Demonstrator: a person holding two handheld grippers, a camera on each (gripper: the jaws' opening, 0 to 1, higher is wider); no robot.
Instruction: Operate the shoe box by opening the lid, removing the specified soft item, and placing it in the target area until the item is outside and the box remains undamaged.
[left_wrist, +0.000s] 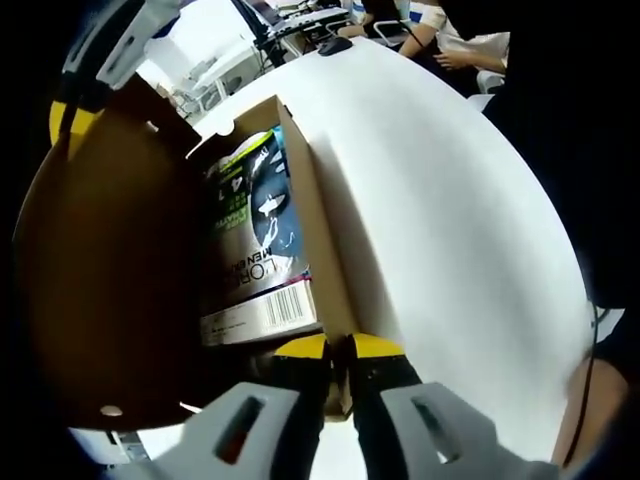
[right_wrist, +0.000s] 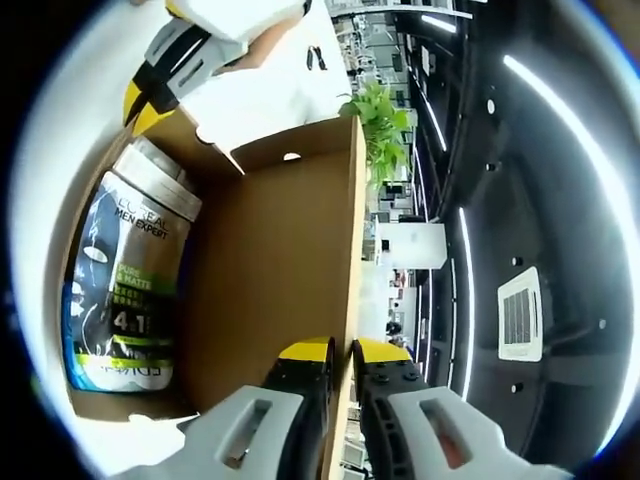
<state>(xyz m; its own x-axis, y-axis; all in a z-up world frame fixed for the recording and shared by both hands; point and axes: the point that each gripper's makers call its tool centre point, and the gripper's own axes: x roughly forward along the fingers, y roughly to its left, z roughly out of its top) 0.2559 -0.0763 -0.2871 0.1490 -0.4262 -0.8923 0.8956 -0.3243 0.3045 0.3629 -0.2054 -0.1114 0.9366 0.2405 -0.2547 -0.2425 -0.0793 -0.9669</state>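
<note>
Shown at lower centre of the left gripper view, the left gripper (left_wrist: 338, 350) is clenched on the side wall of the brown corrugated cardboard shoe box (left_wrist: 315, 215), one yellow-tipped jaw on each face of the panel. At lower centre of the right gripper view, the right gripper (right_wrist: 342, 352) is clamped on the edge of the raised brown cardboard lid (right_wrist: 275, 260), holding it open. The other gripper's yellow and white jaws appear at the upper left of each view, at a box edge.

The soft item, a blue, grey and green printed pouch with a barcode label (left_wrist: 250, 240), lies inside the box against the wall in the centre left of the left gripper view; in the right gripper view it sits at the left of the frame (right_wrist: 125, 290), on the box floor. It is not yet out. The box rests on a white round table (left_wrist: 450, 220).

Judgement: the lid-opening step is in hand. Swing the lid about its hinge line without twisting, grip the wall lightly to avoid creasing, and free one gripper only once the lid stays back unaided.
</note>
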